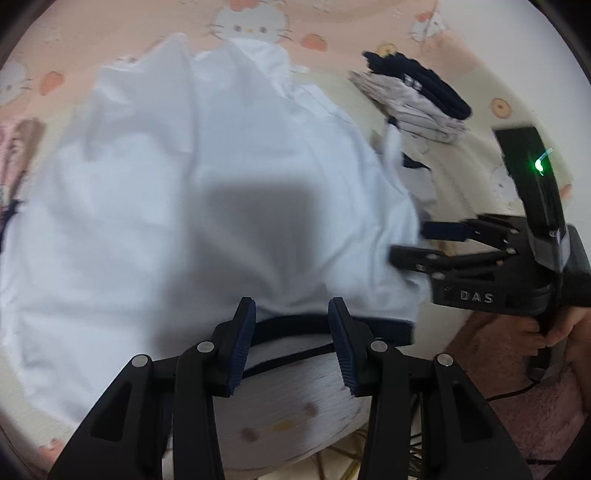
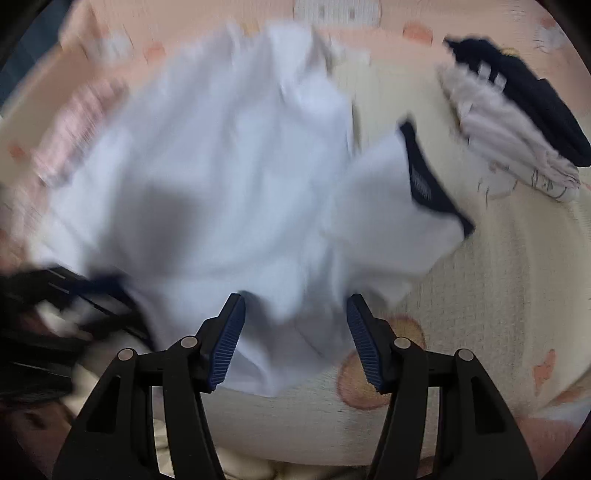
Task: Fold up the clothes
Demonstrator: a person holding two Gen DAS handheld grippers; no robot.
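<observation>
A white T-shirt with dark navy trim lies spread and rumpled across a bed sheet printed with cartoon cats and peach fruit shapes, filling the middle of both wrist views. In the left wrist view, the left gripper hovers at 6 o'clock over the garment's navy-edged hem, its jaws spread apart with nothing between them; a dark shadow falls on the cloth just ahead of it. At 3 o'clock in the same view, the right gripper reaches in sideways at the shirt's edge, a green light glowing on its body, and a person's hand grips its handle at lower right; whether its tips touch the fabric cannot be told from here. The right wrist view, blurred by motion, shows the right gripper's blue-padded jaws held wide at 6 o'clock, the shirt's lower edge lying between and beneath them without being pinched. A navy-banded sleeve fans out toward 3 o'clock. At 1 to 2 o'clock, well apart from the shirt, a stack of folded clothes rests on the sheet, pale pieces below and a dark navy piece on top. A pink striped cloth lies at 9 o'clock.
</observation>
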